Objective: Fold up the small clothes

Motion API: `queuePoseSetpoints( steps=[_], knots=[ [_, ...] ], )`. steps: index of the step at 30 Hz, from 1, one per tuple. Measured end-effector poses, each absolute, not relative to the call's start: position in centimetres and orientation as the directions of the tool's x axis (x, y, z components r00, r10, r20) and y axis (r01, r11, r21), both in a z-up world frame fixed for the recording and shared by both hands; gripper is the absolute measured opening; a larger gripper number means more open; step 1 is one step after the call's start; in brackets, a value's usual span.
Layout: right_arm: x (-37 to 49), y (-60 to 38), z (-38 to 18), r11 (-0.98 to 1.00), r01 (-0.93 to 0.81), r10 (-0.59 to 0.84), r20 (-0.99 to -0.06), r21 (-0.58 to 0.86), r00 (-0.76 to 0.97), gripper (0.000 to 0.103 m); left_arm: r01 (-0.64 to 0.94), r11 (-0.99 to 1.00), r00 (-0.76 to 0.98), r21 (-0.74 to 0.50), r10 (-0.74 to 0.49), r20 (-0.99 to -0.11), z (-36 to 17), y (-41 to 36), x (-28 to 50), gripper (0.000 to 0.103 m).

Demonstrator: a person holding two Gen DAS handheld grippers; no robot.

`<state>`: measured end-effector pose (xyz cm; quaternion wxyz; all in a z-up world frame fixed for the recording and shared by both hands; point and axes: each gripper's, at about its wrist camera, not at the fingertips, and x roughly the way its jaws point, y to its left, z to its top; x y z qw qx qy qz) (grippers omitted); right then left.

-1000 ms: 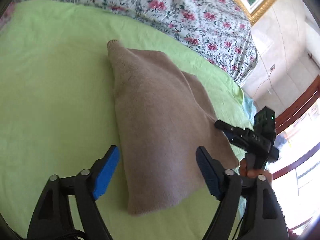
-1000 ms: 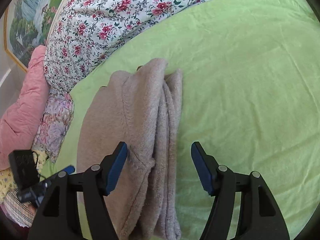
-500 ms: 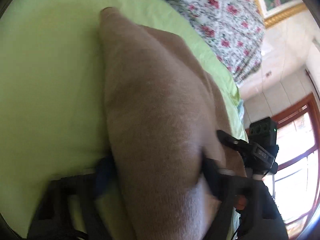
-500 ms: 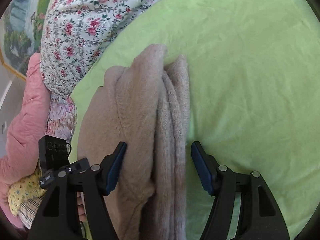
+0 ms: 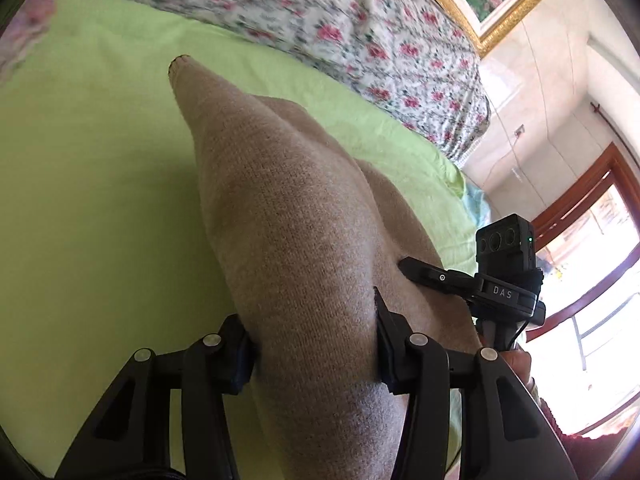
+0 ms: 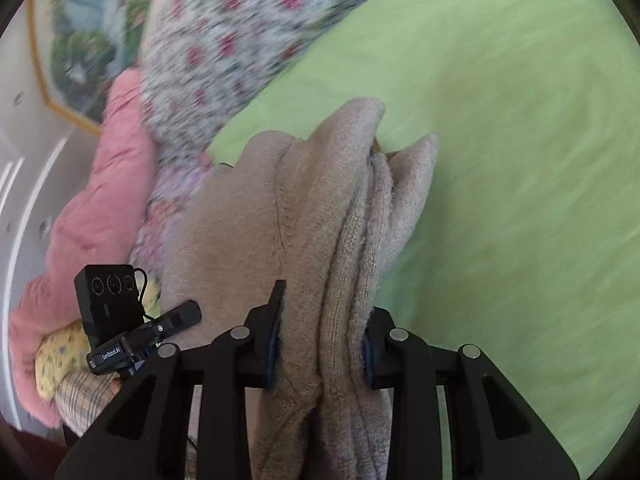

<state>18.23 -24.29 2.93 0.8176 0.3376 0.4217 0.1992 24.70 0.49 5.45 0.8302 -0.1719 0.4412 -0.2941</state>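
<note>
Green-sheeted bed (image 5: pixel 100 200), floral quilt (image 5: pixel 360 32), sunlit wood-framed window (image 5: pixel 592 280).

My left gripper (image 5: pixel 312 340) has its fingers (image 5: pixel 386 344) clamped on the folded tan sweater (image 5: pixel 288 216), green bedsheet (image 5: pixel 92 200) underneath.

Left gripper (image 5: pixel 312 344) and right gripper (image 6: pixel 320 348) both have jaws clamped

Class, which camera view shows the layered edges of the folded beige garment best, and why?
The right wrist view: the beige garment shows its stacked folded edges running between the right gripper fingers. The left wrist view shows only its smooth outer face, bulging between the left gripper fingers, layers hidden.
</note>
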Motion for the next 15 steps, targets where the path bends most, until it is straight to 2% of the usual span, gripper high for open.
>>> queuePoseSetpoints(
  steps=[4, 8, 11, 15],
  knots=[
    [17.8, -19.8, 1.7, 0.654, -0.085, 0.668, -0.522, 0.751, 0.53, 0.032, 0.297, 0.793, 0.452, -0.532, -0.607, -0.654, 5.0, 4.4, 22.0, 0.049],
    [18.0, -16.6, -0.5, 0.679, -0.064, 0.66, -0.57, 0.731, 0.489, 0.032, 0.225, 0.808, 0.426, -0.545, -0.584, -0.691, 1.5, 6.7, 21.2, 0.052],
    [17.8, -16.8, -0.9, 0.678, -0.048, 0.655, -0.572, 0.734, 0.494, 0.032, 0.213, 0.773, 0.432, -0.598, -0.623, -0.652, -0.1, 7.7, 21.0, 0.06],
    [17.7, -16.9, -1.1, 0.701, -0.038, 0.632, -0.595, 0.713, 0.497, 0.033, 0.202, 0.74, 0.425, -0.641, -0.656, -0.624, -1.0, 7.8, 21.6, 0.065]
  ],
)
